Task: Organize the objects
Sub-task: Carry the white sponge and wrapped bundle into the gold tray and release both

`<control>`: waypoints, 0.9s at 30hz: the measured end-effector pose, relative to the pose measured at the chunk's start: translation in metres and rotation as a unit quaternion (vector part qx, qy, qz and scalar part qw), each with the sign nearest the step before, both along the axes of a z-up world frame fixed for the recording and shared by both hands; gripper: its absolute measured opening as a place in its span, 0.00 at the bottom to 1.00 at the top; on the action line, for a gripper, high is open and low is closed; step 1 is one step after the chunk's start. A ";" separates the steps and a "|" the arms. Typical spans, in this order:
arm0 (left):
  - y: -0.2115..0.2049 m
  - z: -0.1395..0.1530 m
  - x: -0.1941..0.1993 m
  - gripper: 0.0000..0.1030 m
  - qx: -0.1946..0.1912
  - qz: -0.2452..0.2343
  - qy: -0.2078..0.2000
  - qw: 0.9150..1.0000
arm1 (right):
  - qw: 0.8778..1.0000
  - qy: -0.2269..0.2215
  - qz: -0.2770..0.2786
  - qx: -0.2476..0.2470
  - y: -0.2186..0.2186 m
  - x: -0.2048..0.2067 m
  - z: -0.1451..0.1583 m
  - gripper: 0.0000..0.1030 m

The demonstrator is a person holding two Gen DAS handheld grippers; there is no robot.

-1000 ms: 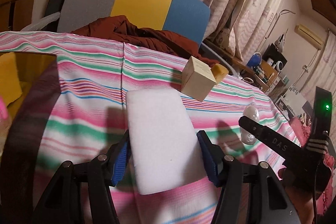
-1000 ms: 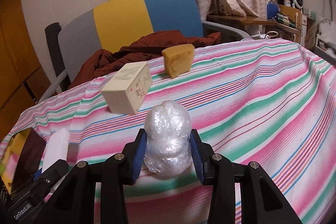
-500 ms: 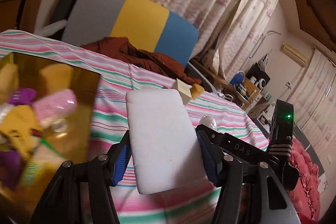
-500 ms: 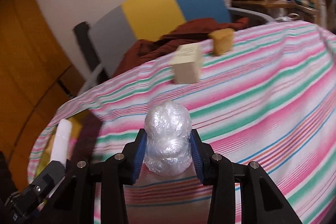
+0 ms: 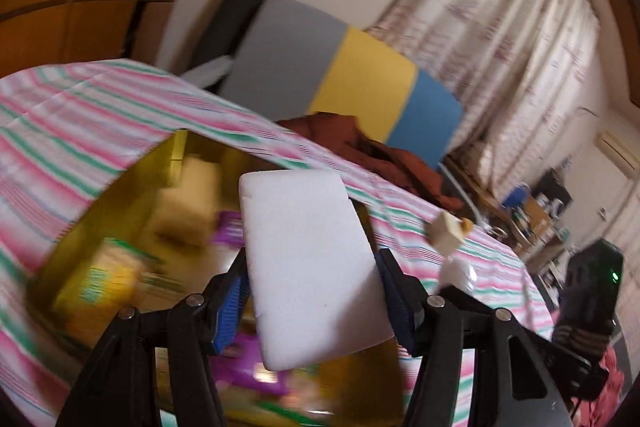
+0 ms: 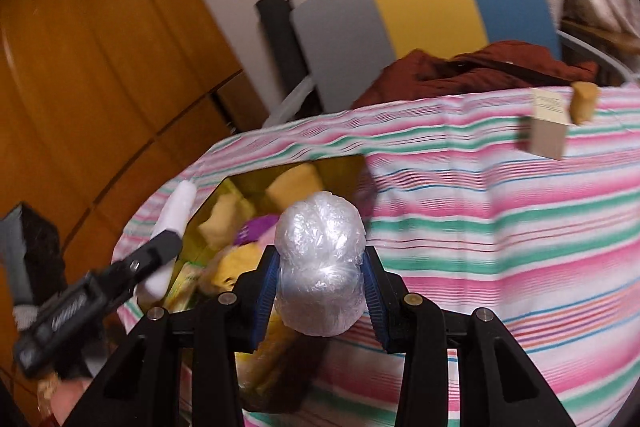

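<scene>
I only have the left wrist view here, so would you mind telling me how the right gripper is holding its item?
Observer: The right gripper is shut on a clear plastic-wrapped ball, pinched at its lower half.
Operator: Thank you. Where is it relative to the yellow bin?
Observer: The ball hangs at the yellow bin's right edge, partly over the striped tablecloth.
Operator: And how does my white foam block look from there?
Observer: The white foam block shows edge-on in the left gripper, at the bin's left rim.
</scene>
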State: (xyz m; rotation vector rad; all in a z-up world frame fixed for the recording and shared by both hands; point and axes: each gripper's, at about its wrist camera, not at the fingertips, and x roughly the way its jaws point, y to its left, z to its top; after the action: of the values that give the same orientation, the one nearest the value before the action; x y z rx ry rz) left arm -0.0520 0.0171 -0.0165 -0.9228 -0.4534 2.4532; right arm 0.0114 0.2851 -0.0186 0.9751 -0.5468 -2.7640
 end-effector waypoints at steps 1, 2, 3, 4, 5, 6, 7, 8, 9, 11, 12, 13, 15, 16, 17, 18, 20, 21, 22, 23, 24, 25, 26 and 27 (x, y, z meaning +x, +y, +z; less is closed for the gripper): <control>-0.005 -0.004 -0.006 0.60 -0.009 0.005 -0.011 1.000 | 1.000 -0.005 0.006 0.004 -0.006 -0.003 -0.001 0.40; -0.009 -0.008 -0.010 0.60 -0.014 0.008 -0.018 1.000 | 1.000 -0.011 0.013 0.008 -0.014 -0.006 -0.003 0.40; -0.014 -0.012 -0.014 0.60 -0.023 0.013 -0.026 0.999 | 1.000 -0.015 0.018 0.010 -0.021 -0.009 -0.005 0.40; -0.016 -0.016 -0.017 0.60 -0.031 0.014 -0.032 0.999 | 1.000 -0.018 0.022 0.012 -0.025 -0.011 -0.006 0.41; -0.018 -0.019 -0.019 0.60 -0.038 0.015 -0.037 0.998 | 0.999 -0.021 0.026 0.017 -0.031 -0.014 -0.008 0.41; -0.021 -0.023 -0.022 0.60 -0.046 0.016 -0.040 0.998 | 0.999 -0.023 0.027 0.024 -0.036 -0.017 -0.010 0.42; -0.022 -0.026 -0.024 0.60 -0.055 0.017 -0.043 0.997 | 0.999 -0.024 0.026 0.030 -0.039 -0.019 -0.011 0.42; -0.022 -0.029 -0.027 0.60 -0.067 0.016 -0.048 0.996 | 0.999 -0.026 0.023 0.039 -0.042 -0.023 -0.012 0.42; -0.024 -0.031 -0.028 0.60 -0.072 0.015 -0.050 0.996 | 0.998 -0.029 0.020 0.045 -0.042 -0.026 -0.014 0.44; -0.029 -0.035 -0.031 0.60 -0.082 0.014 -0.057 0.995 | 0.998 -0.033 0.003 0.061 -0.042 -0.029 -0.015 0.60; -0.032 -0.038 -0.033 0.60 -0.087 0.012 -0.061 0.994 | 0.998 -0.031 -0.007 0.062 -0.040 -0.028 -0.015 0.63; -0.034 -0.039 -0.034 0.60 -0.089 0.013 -0.063 0.994 | 0.998 -0.030 -0.012 0.059 -0.038 -0.027 -0.014 0.69; -0.034 -0.043 -0.039 0.60 -0.099 0.014 -0.074 0.992 | 0.998 -0.025 -0.026 0.052 -0.033 -0.021 -0.012 0.76; -0.035 -0.045 -0.041 0.60 -0.104 0.014 -0.079 0.991 | 0.998 -0.021 -0.031 0.051 -0.032 -0.019 -0.011 0.77; -0.035 -0.047 -0.044 0.60 -0.106 0.015 -0.084 0.991 | 0.998 -0.019 -0.033 0.049 -0.031 -0.015 -0.011 0.78; -0.035 -0.049 -0.047 0.60 -0.108 0.015 -0.091 0.990 | 0.998 -0.019 -0.035 0.045 -0.030 -0.013 -0.011 0.78; -0.034 -0.053 -0.054 0.60 -0.117 0.015 -0.099 0.988 | 0.998 -0.021 -0.036 0.035 -0.029 -0.008 -0.013 0.78; -0.034 -0.055 -0.059 0.62 -0.124 0.019 -0.100 0.987 | 0.999 -0.022 -0.036 0.032 -0.028 -0.007 -0.014 0.78; -0.032 -0.057 -0.063 0.62 -0.134 0.023 -0.105 0.985 | 0.999 -0.023 -0.036 0.030 -0.028 -0.005 -0.015 0.78; -0.031 -0.057 -0.067 0.62 -0.144 0.027 -0.107 0.983 | 0.999 -0.024 -0.037 0.030 -0.028 -0.004 -0.015 0.78; -0.031 -0.055 -0.070 0.63 -0.146 0.031 -0.108 0.983 | 0.999 -0.025 -0.038 0.028 -0.027 -0.004 -0.016 0.78; -0.031 -0.053 -0.071 0.63 -0.145 0.038 -0.110 0.982 | 0.999 -0.024 -0.038 0.026 -0.027 -0.003 -0.017 0.78; -0.032 -0.049 -0.070 0.68 -0.142 0.046 -0.110 0.983 | 0.999 -0.024 -0.038 0.024 -0.026 -0.002 -0.017 0.78; -0.034 -0.044 -0.067 0.76 -0.137 0.054 -0.105 0.983 | 0.999 -0.023 -0.040 0.023 -0.025 -0.001 -0.016 0.78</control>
State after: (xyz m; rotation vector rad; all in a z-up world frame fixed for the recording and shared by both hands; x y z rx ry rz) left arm -0.1193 -0.0170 -0.0607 -1.3116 -0.2426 2.5712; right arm 0.0103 0.2605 -0.0351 1.0527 -0.5412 -2.8424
